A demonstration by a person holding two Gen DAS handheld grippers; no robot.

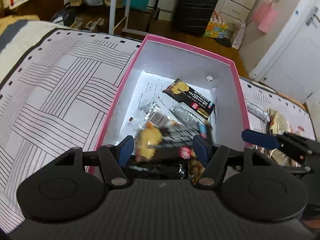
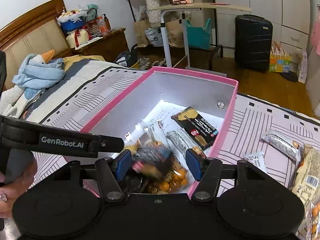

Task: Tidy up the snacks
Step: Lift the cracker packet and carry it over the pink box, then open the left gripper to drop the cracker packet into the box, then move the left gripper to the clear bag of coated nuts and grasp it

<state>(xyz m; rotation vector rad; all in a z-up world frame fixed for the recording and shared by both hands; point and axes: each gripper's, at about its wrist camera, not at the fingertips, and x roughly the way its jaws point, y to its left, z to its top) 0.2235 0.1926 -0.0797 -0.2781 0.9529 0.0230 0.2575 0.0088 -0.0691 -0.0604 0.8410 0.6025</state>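
A pink box point(image 1: 190, 49) point(image 2: 192, 74) with white inside walls stands on the bed, with several snack packets in it. A black-and-gold packet point(image 1: 190, 98) point(image 2: 196, 128) lies at its far end beside a silver one point(image 1: 186, 114). My left gripper point(image 1: 164, 150) hangs open over the box's near end. A blurred yellow-and-black packet point(image 1: 152, 142) sits between its blue pads without touching them. My right gripper point(image 2: 158, 164) is open beside it over the same end, with a blurred dark packet point(image 2: 152, 160) loose between its pads. A bag of orange balls point(image 2: 174, 182) lies below.
Loose snacks lie on the striped bed cover point(image 1: 60, 100) right of the box: a silver packet point(image 2: 282, 144), a small white one point(image 2: 256, 160), a beige one point(image 2: 308, 178). A person's hand point(image 2: 8, 190) holds the left gripper. Beyond the bed are a black suitcase point(image 2: 253, 42) and a rolling table point(image 2: 200, 8).
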